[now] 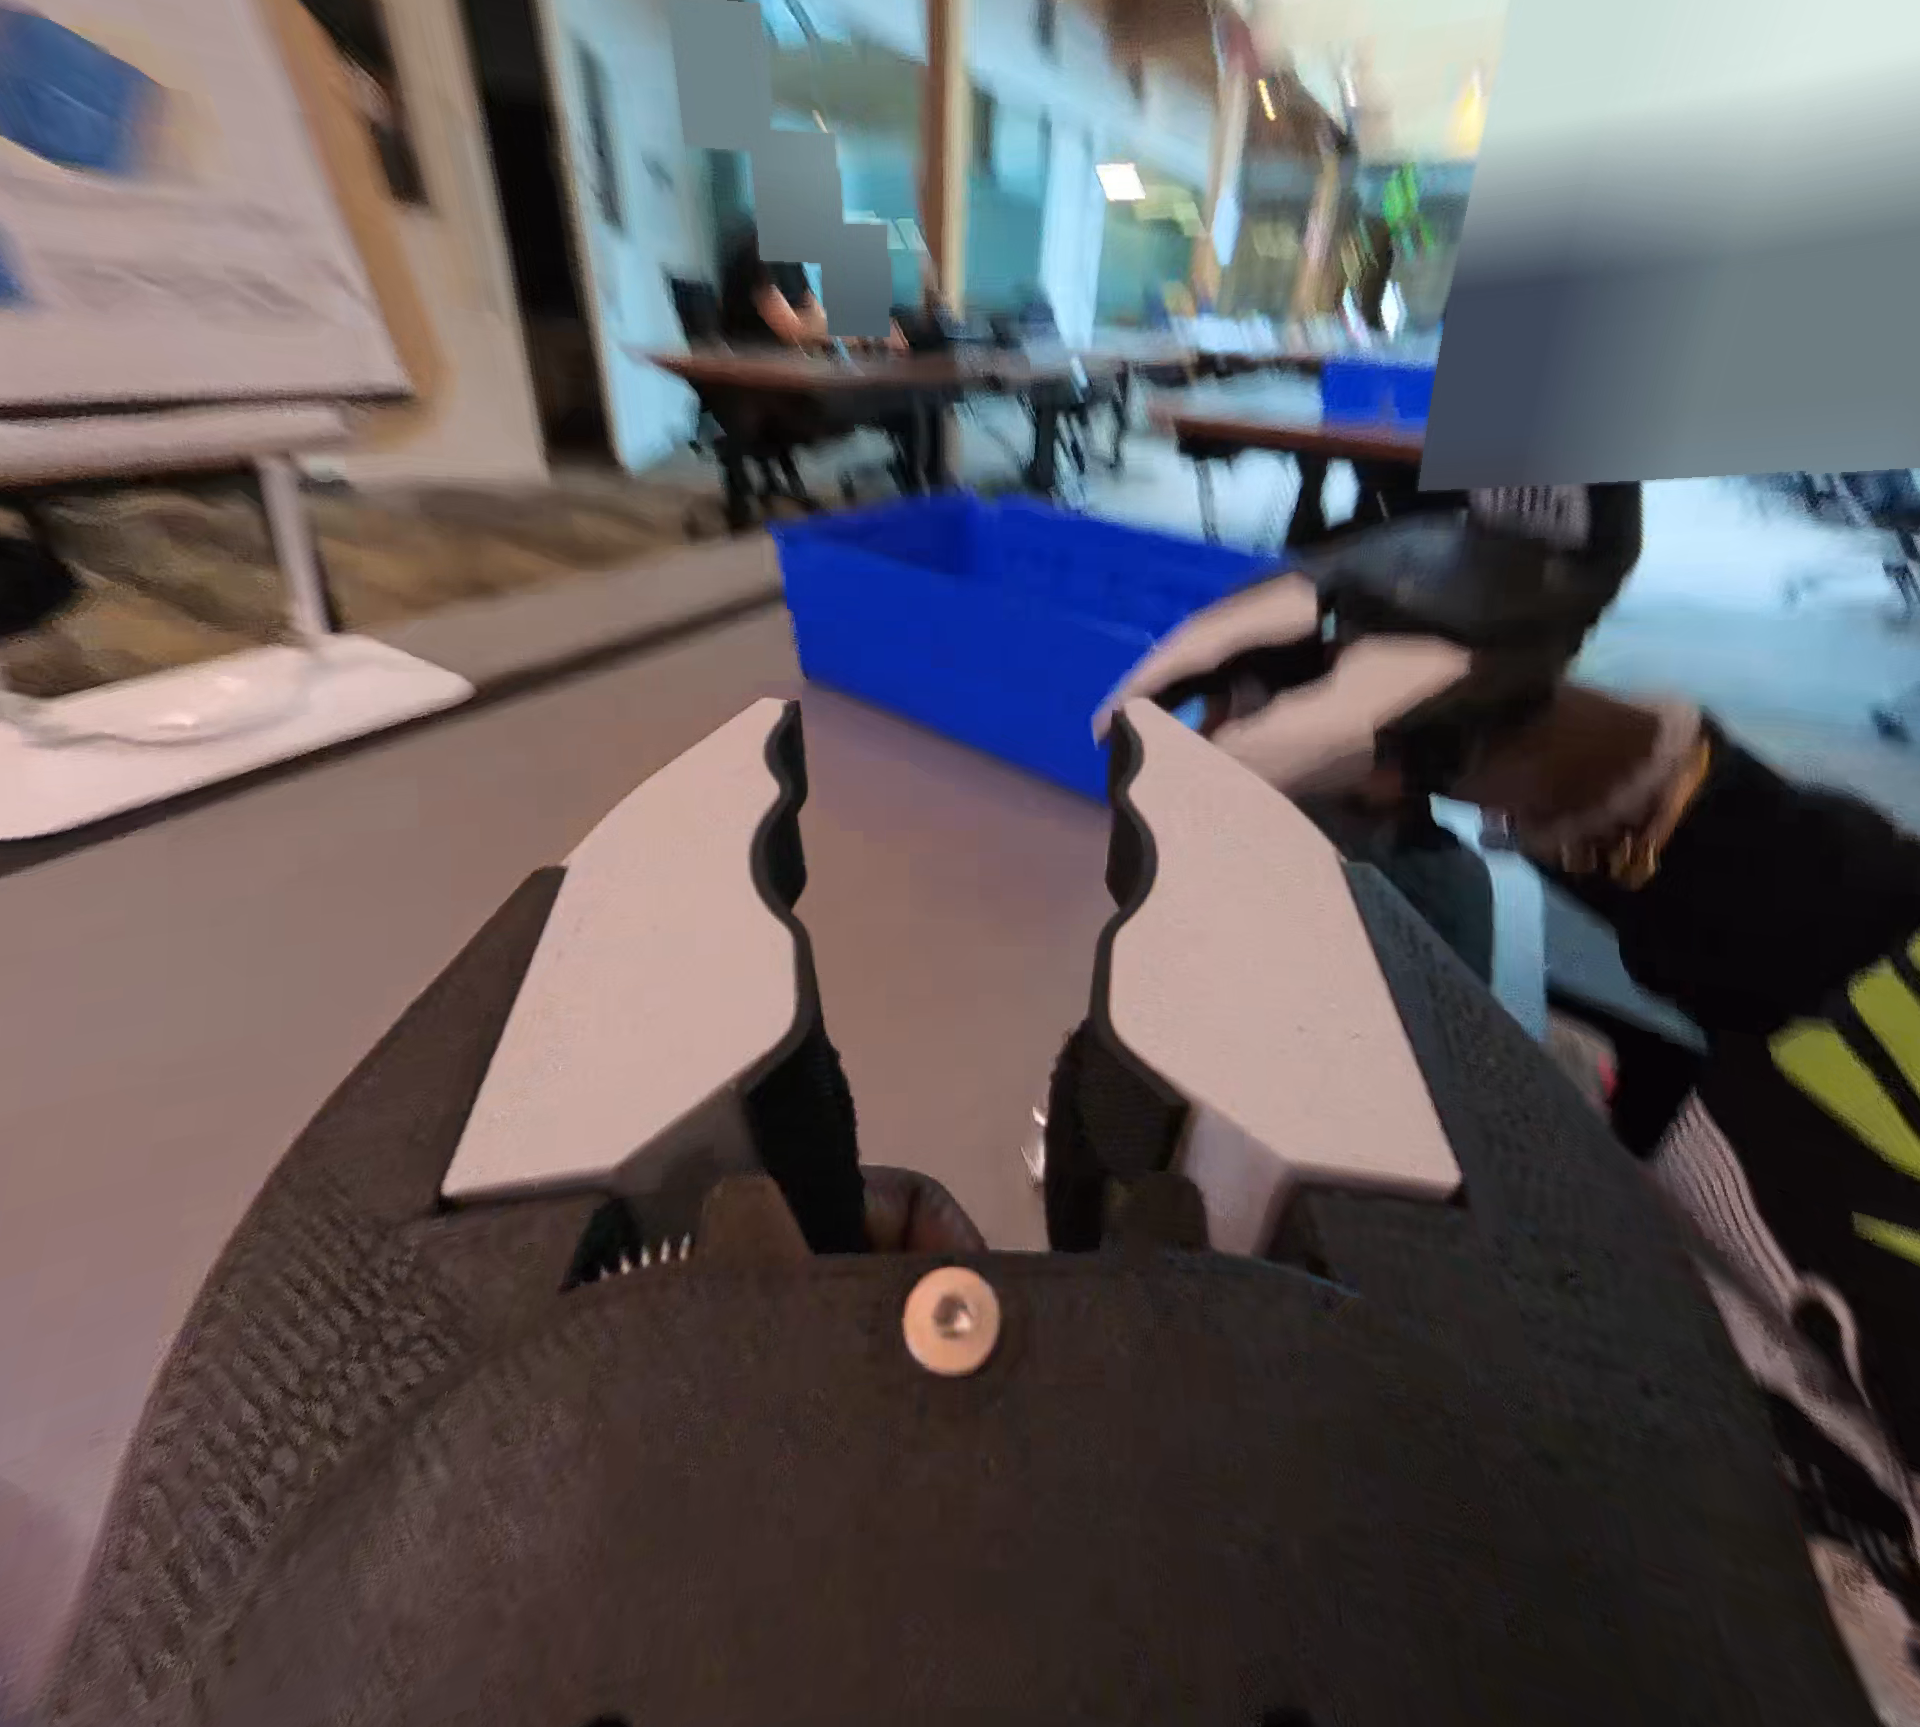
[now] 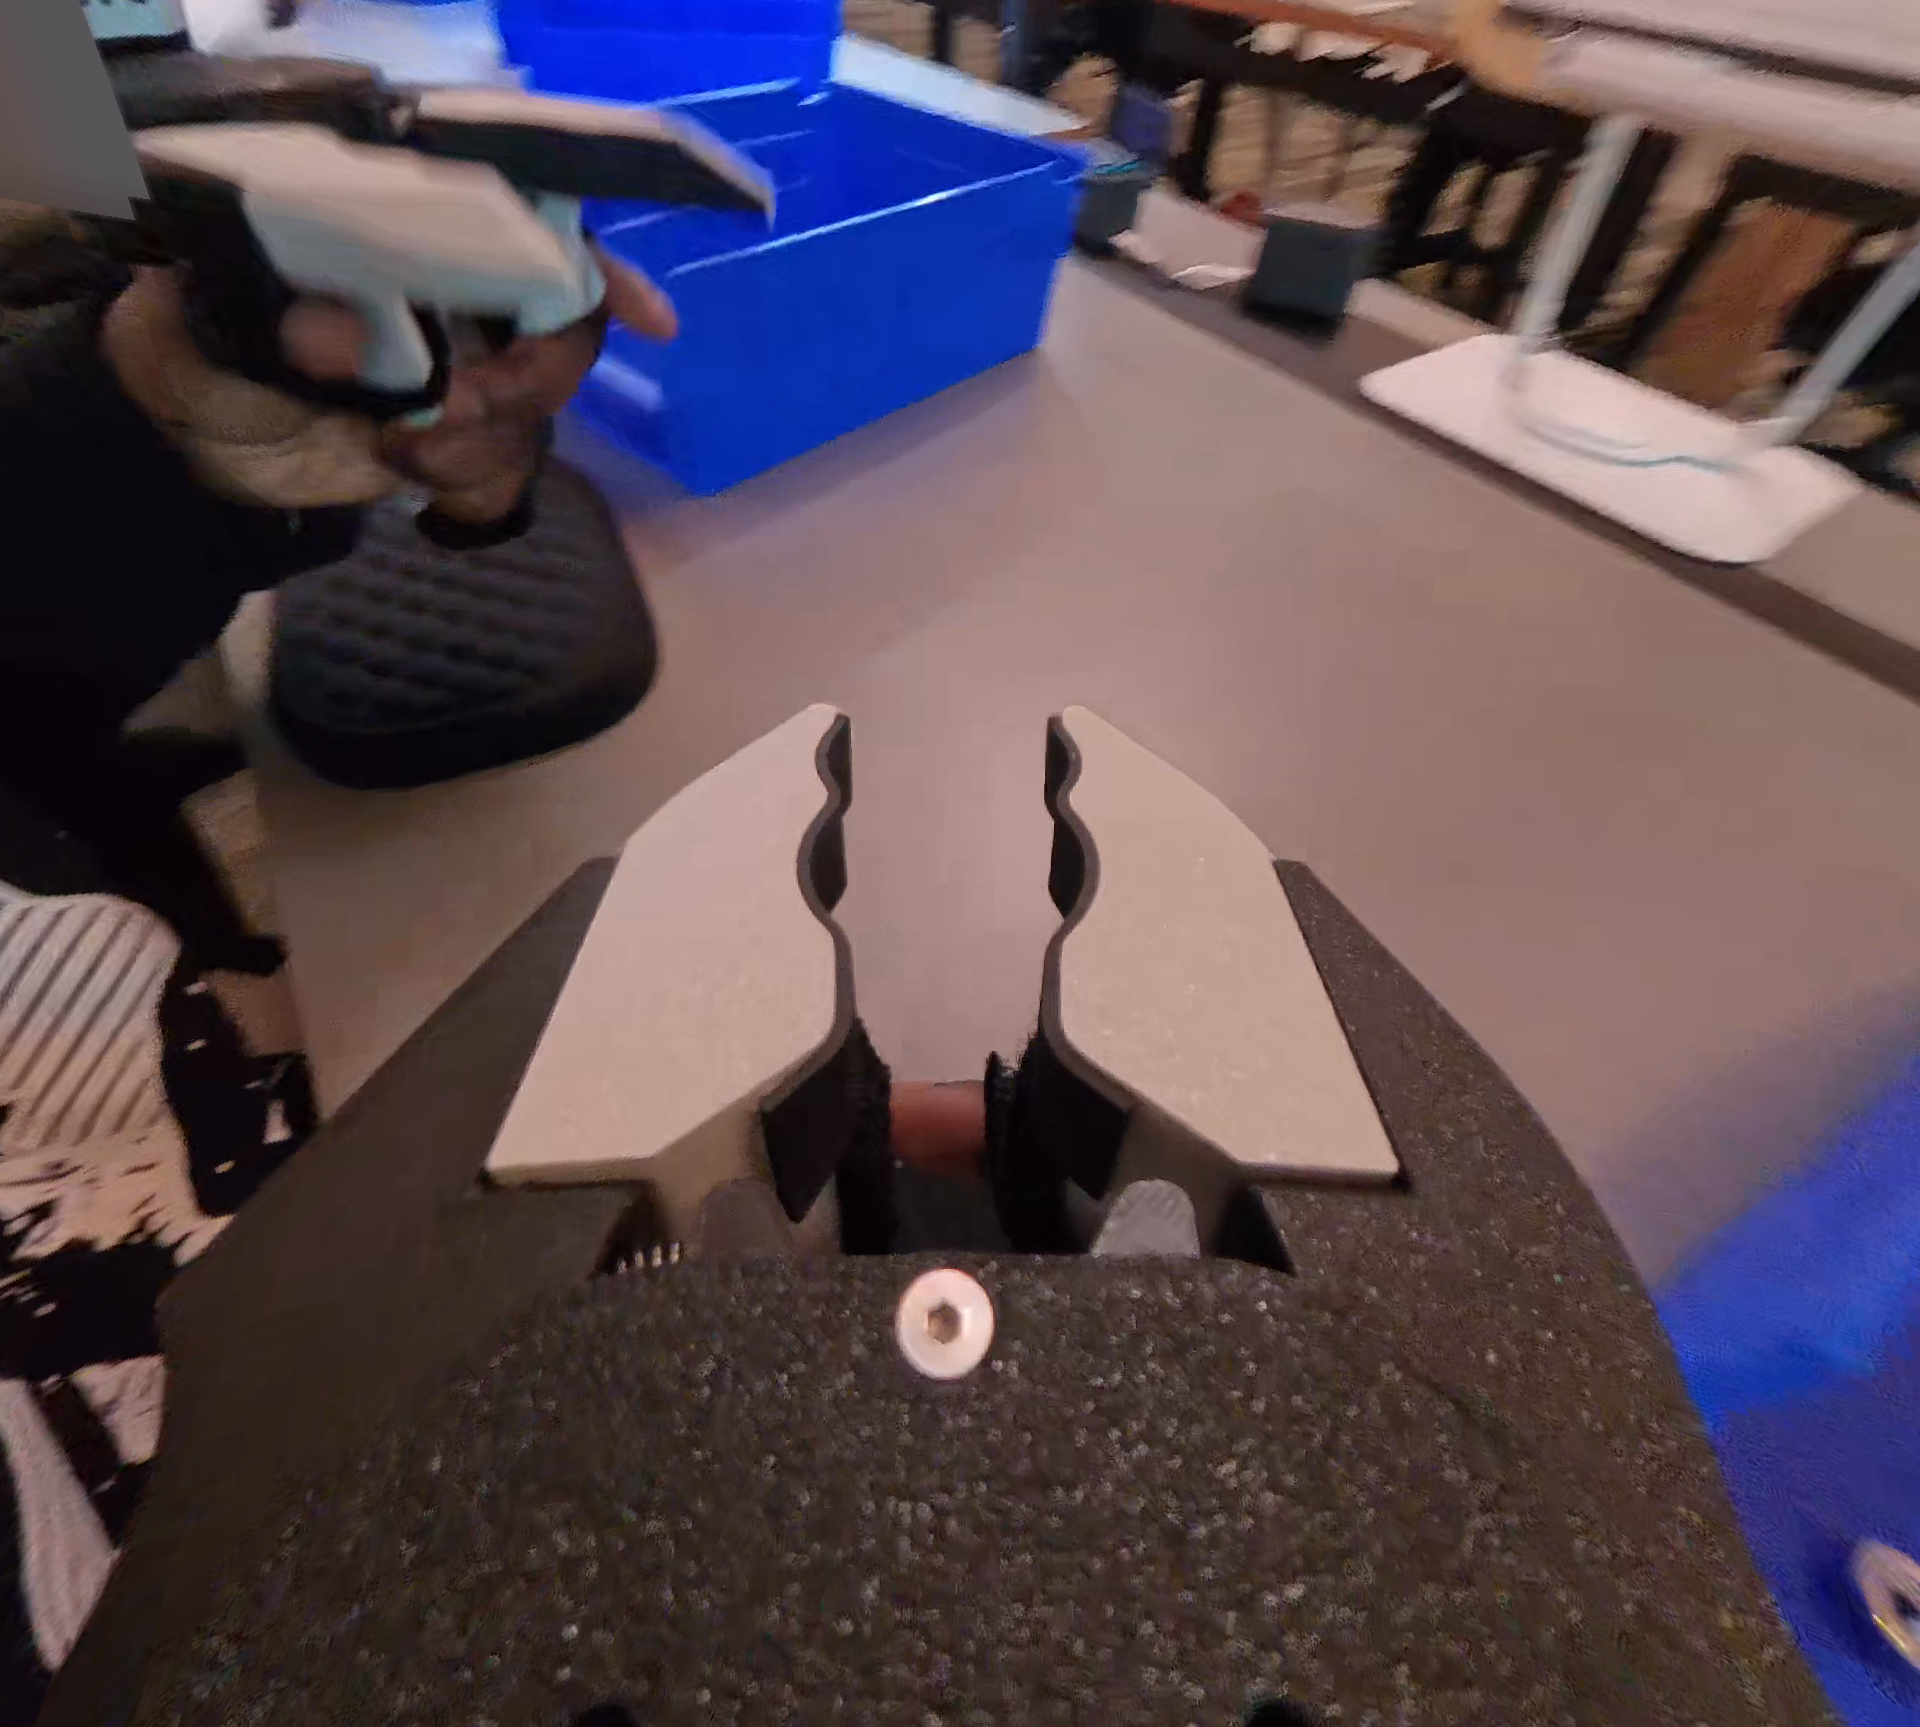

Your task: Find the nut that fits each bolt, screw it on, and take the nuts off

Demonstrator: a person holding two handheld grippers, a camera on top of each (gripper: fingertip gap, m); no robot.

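The left tongs are seen spread wide apart, with only bare grey worktop visible between the wavy black pads; nothing is gripped. Just beyond their tips a blue bin is set on the worktop, its contents blurred past telling. To the right in that view, the other tool is held in a person's hand, blurred.

The right tongs are likewise held apart, though less widely, and nothing is clamped between them; plain worktop is seen through the gap. In the right wrist view the left tool is shown at upper left, gripped by a hand, its fingers reaching over the rim of the blue bin. A black quilted cushion lies below that hand. A white stand base is placed at the far right.

No nut or bolt can be made out in either view, so where they lie cannot be told
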